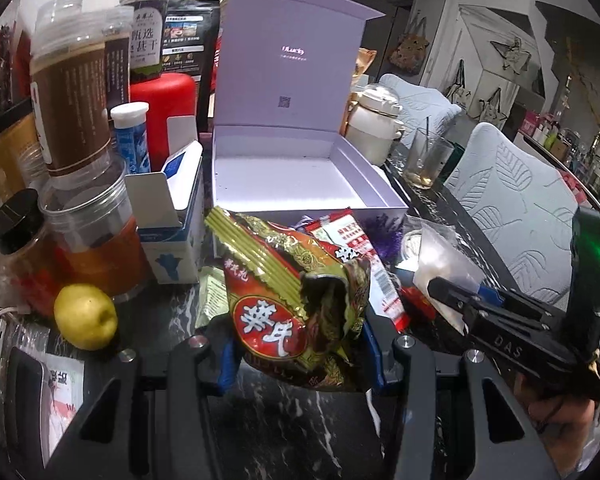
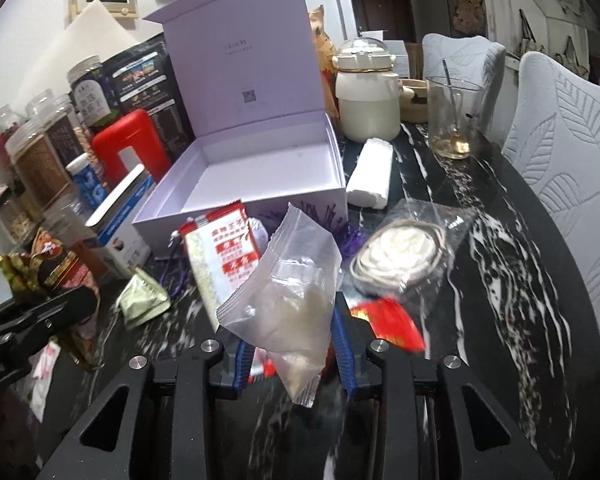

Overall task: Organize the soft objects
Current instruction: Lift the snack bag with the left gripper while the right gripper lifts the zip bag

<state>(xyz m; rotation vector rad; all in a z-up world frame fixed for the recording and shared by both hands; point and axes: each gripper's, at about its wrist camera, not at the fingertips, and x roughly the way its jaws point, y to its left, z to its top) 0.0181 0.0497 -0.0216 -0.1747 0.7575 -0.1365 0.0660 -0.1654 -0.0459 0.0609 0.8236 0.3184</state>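
Observation:
My left gripper (image 1: 300,364) is shut on a crumpled red-and-green snack bag (image 1: 292,300), held up just in front of an open lavender box (image 1: 292,176) whose inside is bare. My right gripper (image 2: 294,360) is shut on a clear zip bag (image 2: 292,280) with pale contents, lifted off the dark marble table (image 2: 500,280). On the table in front of the box lie a red-and-white sachet (image 2: 224,248), a green sachet (image 2: 144,300), a red packet (image 2: 392,320) and a clear bag with a white coil (image 2: 396,256). Each gripper shows at the other view's edge.
Jars, a red container (image 1: 168,112) and a blue-and-white carton (image 1: 176,216) crowd the box's left side. A yellow fruit (image 1: 86,316) sits near left. A white pot (image 2: 368,100), a glass with a spoon (image 2: 452,120) and a white roll (image 2: 372,176) stand right. Quilted chairs (image 2: 560,152) line the table edge.

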